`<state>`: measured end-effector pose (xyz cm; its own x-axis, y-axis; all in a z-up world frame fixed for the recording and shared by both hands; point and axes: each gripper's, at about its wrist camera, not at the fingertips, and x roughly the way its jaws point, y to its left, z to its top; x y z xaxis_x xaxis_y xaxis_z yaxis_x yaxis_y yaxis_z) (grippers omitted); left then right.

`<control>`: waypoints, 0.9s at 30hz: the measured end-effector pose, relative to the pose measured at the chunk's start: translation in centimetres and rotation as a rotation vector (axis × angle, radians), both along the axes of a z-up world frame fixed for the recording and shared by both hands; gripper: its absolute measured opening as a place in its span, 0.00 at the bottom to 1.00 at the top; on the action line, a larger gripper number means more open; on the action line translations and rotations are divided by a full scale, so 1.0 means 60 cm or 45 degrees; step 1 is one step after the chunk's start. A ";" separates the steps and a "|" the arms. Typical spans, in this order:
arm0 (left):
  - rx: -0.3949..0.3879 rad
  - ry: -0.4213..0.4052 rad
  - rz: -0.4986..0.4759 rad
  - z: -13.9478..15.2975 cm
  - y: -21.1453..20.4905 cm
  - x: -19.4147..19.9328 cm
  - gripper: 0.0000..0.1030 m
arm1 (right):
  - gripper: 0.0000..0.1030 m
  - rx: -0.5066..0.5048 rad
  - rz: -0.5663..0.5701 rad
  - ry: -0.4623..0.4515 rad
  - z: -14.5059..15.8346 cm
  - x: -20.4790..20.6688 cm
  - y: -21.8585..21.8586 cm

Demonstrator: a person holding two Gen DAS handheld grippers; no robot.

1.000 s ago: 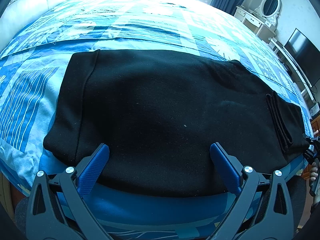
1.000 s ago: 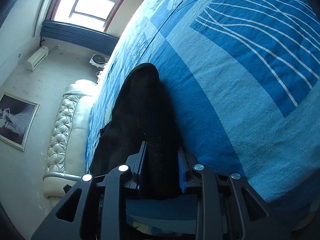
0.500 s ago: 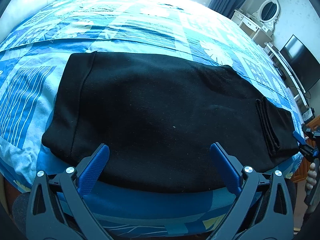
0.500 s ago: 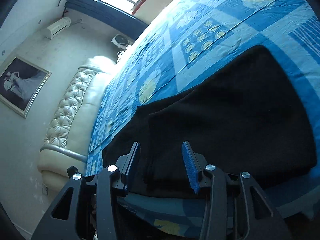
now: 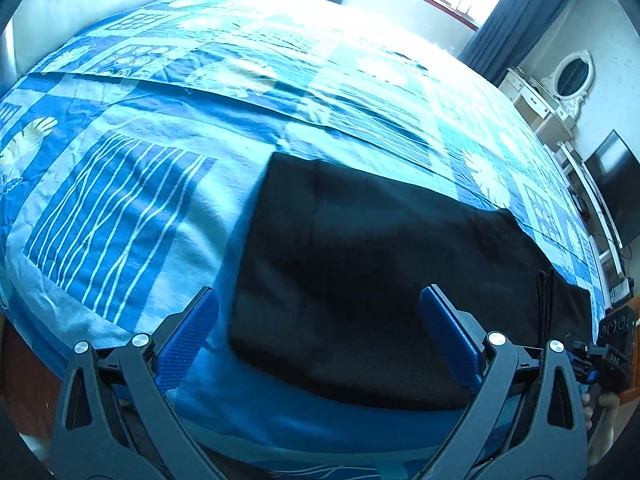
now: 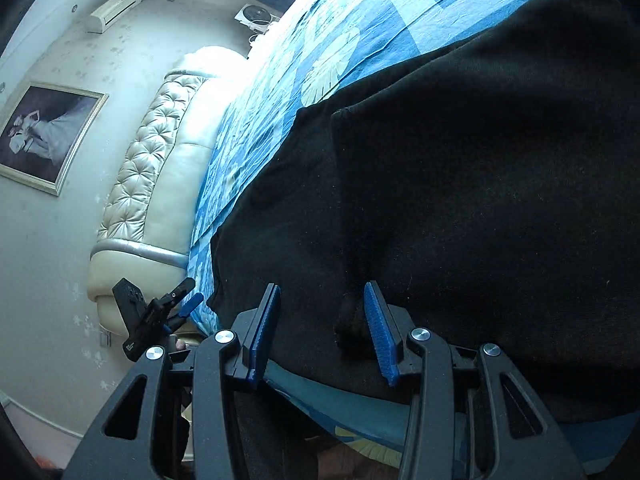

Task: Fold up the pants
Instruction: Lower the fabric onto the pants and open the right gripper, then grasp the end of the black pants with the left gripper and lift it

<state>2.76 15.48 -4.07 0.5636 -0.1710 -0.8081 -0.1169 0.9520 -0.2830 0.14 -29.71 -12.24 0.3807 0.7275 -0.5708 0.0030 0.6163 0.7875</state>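
Black pants [image 5: 380, 272] lie flat on the blue patterned bedspread [image 5: 120, 200], waistband at the left and the folded-back leg end at the right. My left gripper [image 5: 318, 332] is open and empty, hovering at the near waistband corner. My right gripper [image 6: 320, 328] is open around the near edge of the pants' leg end [image 6: 460, 184], with a folded layer's corner between the pads; the fabric lies loose. The right gripper also shows at the far right of the left wrist view [image 5: 604, 360], and the left gripper at the left of the right wrist view [image 6: 160, 312].
A padded cream headboard [image 6: 160, 184] stands at the bed's far end. A white dresser with an oval mirror [image 5: 560, 92] and a dark TV [image 5: 616, 188] line the right wall. The bed's near edge [image 5: 320, 420] runs just under both grippers.
My right gripper let go of the leg end and opened wider, now looking over the flat pants. My left gripper shifted left toward the waistband corner and stayed open.
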 end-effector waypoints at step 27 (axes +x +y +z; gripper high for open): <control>-0.426 0.202 -0.301 -0.077 0.021 0.114 0.88 | 0.43 0.051 -0.018 -0.060 -0.011 -0.008 -0.015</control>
